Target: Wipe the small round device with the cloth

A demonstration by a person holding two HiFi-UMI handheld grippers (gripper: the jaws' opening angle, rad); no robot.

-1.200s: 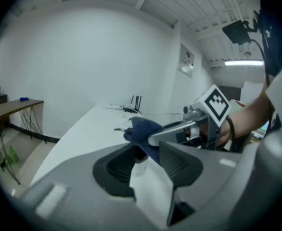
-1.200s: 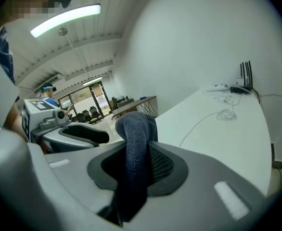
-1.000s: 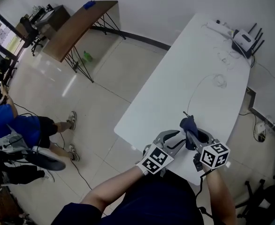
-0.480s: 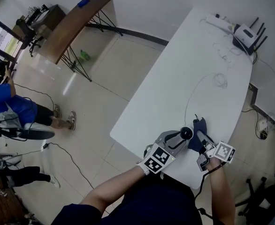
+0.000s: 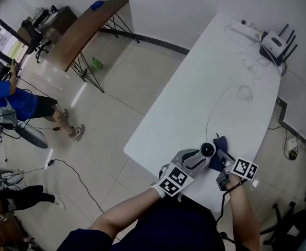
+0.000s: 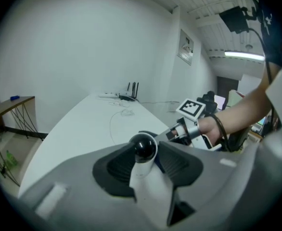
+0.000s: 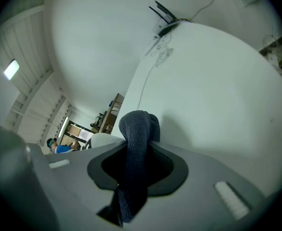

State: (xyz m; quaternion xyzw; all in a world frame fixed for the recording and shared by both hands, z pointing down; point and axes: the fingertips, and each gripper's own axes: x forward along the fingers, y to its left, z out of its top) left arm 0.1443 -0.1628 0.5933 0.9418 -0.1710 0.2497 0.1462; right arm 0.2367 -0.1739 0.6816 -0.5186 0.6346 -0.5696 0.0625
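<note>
At the near edge of the bench (image 5: 215, 77): both my tools sat close together.
Right tool (image 5: 224, 163): clamped on the bunched dark cloth (image 7: 137, 129).
Left tool (image 5: 195, 158): gripped the small round device (image 6: 144, 147) by its white stem.
Wiping well: I judged the cloth should rub the dome, device steady.

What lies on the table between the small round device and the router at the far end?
Past the small round device, a thin cable curves to a small coil; loose wires lie near the router. The head view shows it.
</note>
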